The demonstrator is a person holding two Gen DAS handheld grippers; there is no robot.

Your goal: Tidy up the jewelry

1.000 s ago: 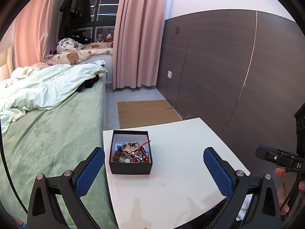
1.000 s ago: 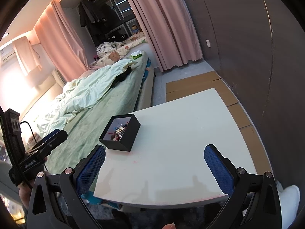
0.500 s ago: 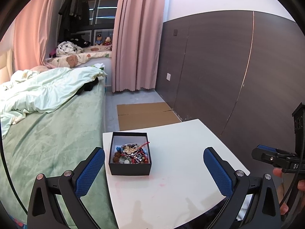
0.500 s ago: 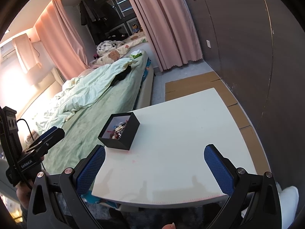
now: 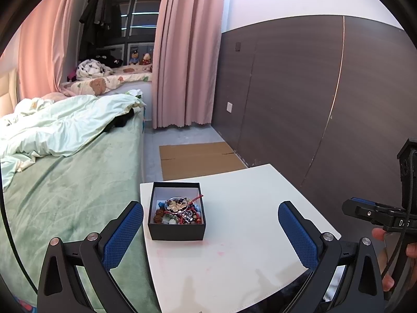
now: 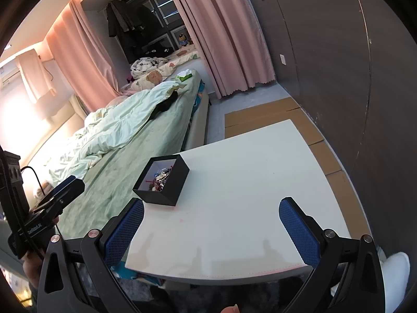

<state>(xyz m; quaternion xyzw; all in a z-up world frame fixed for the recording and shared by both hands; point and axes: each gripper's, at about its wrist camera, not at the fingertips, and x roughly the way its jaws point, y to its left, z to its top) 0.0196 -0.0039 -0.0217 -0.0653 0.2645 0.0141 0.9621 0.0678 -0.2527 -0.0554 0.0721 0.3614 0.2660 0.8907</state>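
With the black jewelry box (image 5: 177, 210) near the counter's (image 5: 234, 255) bed-side edge, both the left hand-held gripper (image 5: 210, 233) and right hand-held gripper (image 6: 211, 230) hover spread and empty, so I'd descend squarely over one tangled piece before pinching.

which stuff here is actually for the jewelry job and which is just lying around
For the job: black box, jewelry inside it, white table, left hand-held gripper, right hand-held gripper.

Just lying about: bed, quilt, cardboard, pink curtain.
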